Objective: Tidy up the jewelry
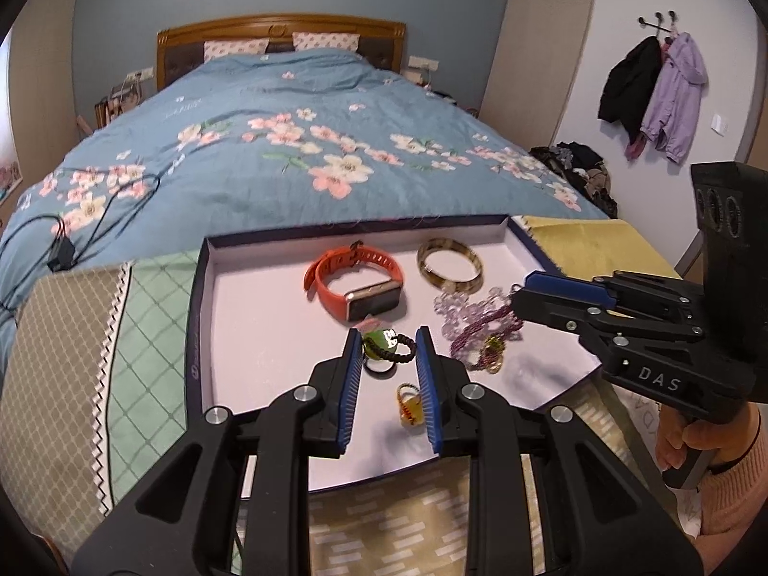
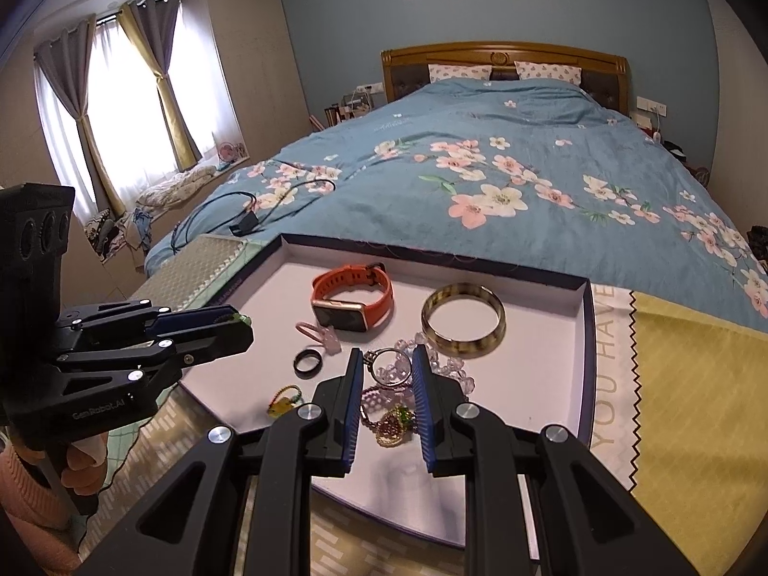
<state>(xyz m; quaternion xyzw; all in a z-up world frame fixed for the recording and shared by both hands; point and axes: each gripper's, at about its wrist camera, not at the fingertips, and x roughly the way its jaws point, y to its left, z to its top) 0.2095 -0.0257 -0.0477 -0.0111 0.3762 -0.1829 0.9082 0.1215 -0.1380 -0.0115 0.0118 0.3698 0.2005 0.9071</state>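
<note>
A shallow white tray with a dark rim (image 1: 230,331) (image 2: 537,374) lies on the bed's foot. In it are an orange watch (image 1: 355,283) (image 2: 353,297), a brown bangle (image 1: 450,265) (image 2: 463,319), clear and purple beads (image 1: 475,321) (image 2: 451,367), a gold pendant (image 1: 492,353) (image 2: 391,427), a black ring (image 2: 307,362) and a yellow-green ring (image 1: 410,408) (image 2: 283,401). My left gripper (image 1: 388,343) (image 2: 235,324) is shut on a green bead with a black cord (image 1: 381,343), held above the tray. My right gripper (image 2: 386,362) (image 1: 521,293) is shut on a silver ring (image 2: 391,367) over the beads.
The tray rests on patterned cloths, green-grey on the left (image 1: 120,336) and yellow on the right (image 2: 696,384). A blue floral duvet (image 1: 288,144) spreads behind, with a black cable and charger (image 1: 62,249) on it. Coats hang on the right wall (image 1: 653,96).
</note>
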